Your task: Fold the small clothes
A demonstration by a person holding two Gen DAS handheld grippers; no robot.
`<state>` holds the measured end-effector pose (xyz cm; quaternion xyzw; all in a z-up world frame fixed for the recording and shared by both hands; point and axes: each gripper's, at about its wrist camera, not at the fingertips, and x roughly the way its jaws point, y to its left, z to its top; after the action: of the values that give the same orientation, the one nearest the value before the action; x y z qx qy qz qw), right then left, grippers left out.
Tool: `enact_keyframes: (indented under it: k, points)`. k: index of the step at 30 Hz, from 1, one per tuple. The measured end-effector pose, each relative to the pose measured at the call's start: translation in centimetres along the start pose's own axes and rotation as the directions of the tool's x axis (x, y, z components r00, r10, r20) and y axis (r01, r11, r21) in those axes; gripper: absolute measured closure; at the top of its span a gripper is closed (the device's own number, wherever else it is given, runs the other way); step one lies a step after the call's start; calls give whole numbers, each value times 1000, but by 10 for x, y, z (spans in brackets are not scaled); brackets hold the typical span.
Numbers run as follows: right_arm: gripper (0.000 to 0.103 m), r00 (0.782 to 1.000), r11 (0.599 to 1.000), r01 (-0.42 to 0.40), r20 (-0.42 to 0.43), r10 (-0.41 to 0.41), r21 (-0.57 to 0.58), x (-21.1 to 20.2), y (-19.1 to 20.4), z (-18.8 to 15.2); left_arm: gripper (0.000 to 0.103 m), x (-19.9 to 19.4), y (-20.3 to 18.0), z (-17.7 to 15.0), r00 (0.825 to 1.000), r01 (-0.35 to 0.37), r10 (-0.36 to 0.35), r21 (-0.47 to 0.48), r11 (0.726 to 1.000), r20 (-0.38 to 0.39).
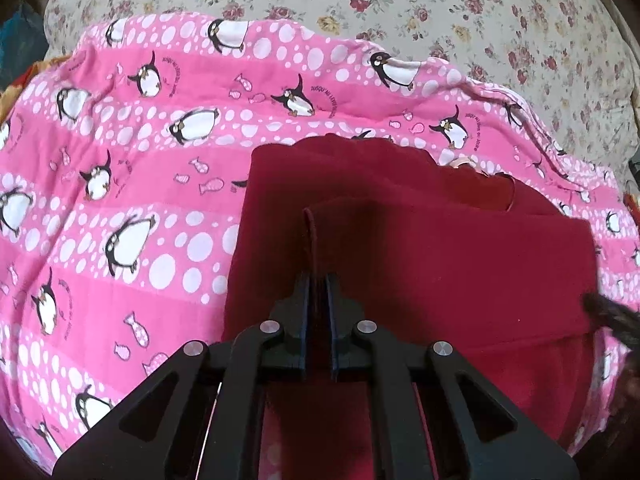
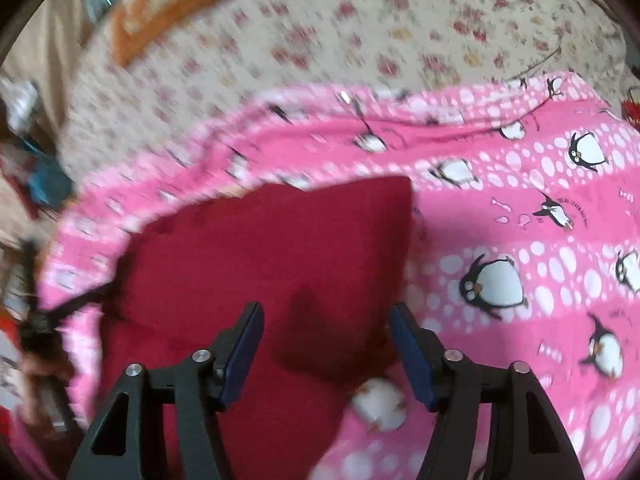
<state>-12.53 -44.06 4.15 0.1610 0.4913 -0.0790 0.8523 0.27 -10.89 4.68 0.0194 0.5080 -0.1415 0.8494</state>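
A dark red garment (image 1: 420, 256) lies partly folded on a pink penguin-print blanket (image 1: 120, 184). My left gripper (image 1: 319, 280) is shut on a raised fold of the red garment, which runs away from the jaws as a ridge. In the right wrist view the same red garment (image 2: 256, 248) lies under and ahead of my right gripper (image 2: 326, 320), which is open and empty above its near right part. That view is blurred by motion. The pink blanket (image 2: 520, 208) extends to the right.
A cream floral bedsheet (image 1: 400, 0) lies beyond the blanket and also shows in the right wrist view (image 2: 320, 32). An orange cloth (image 2: 180, 8) lies at the far left. Blurred clutter (image 2: 36, 184) sits off the bed's left edge.
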Motion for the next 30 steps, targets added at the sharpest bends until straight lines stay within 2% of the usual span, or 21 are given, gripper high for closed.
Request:
enact_keyframes:
  k: [1, 4, 5, 7, 10, 11, 12, 13, 18, 21, 23, 24, 26, 30]
  points:
    - [51, 999, 999, 37, -29, -37, -5, 12, -5, -1, 97, -3, 2, -2, 1000, 16, -16, -11, 1000, 1]
    - [51, 1000, 998, -17, -20, 19, 67, 4, -23, -6, 86, -13, 9, -8, 999, 46, -46, -28, 999, -4]
    - [51, 1000, 997, -22, -12, 23, 71, -4, -25, -9, 82, -18, 11, -11, 998, 59, -59, -34, 998, -2]
    - [50, 999, 998, -40, -1, 40, 53, -23, -25, -17, 79, -31, 15, -20, 997, 80, -80, -27, 996, 3]
    - [49, 991, 991, -133, -33, 133, -16, -55, -17, -42, 67, -52, 19, -40, 997, 78, -78, 12, 997, 3]
    - [47, 984, 985, -171, -46, 169, -37, -65, -12, -54, 60, -59, 21, -50, 996, 83, -83, 24, 996, 8]
    - [42, 980, 979, -196, -56, 193, -51, -71, -7, -64, 54, -66, 23, -61, 996, 90, -90, 34, 995, 13]
    - [39, 974, 973, -220, -66, 215, -66, -76, -3, -74, 52, -71, 24, -69, 996, 93, -93, 39, 995, 12]
    - [39, 964, 954, -262, -85, 252, -143, -78, 28, -127, 52, -84, 27, -114, 994, 108, -107, 47, 993, -28]
    - [56, 969, 962, -241, -94, 230, -131, -61, 40, -146, 52, -87, 27, -134, 993, 113, -111, 47, 992, -40]
    - [71, 984, 963, -180, -39, 176, -200, -61, 51, -152, 52, -89, 28, -145, 994, 99, -97, 55, 994, -49]
    - [95, 988, 957, -151, -23, 150, -248, -65, 56, -153, 52, -91, 30, -150, 995, 93, -91, 57, 994, -52]
    - [97, 987, 959, -159, -15, 160, -236, -72, 52, -148, 52, -96, 32, -160, 994, 98, -95, 53, 994, -56]
    - [97, 995, 969, -90, 13, 96, -232, -91, 30, -149, 52, -104, 39, -178, 991, 121, -119, 38, 992, -59]
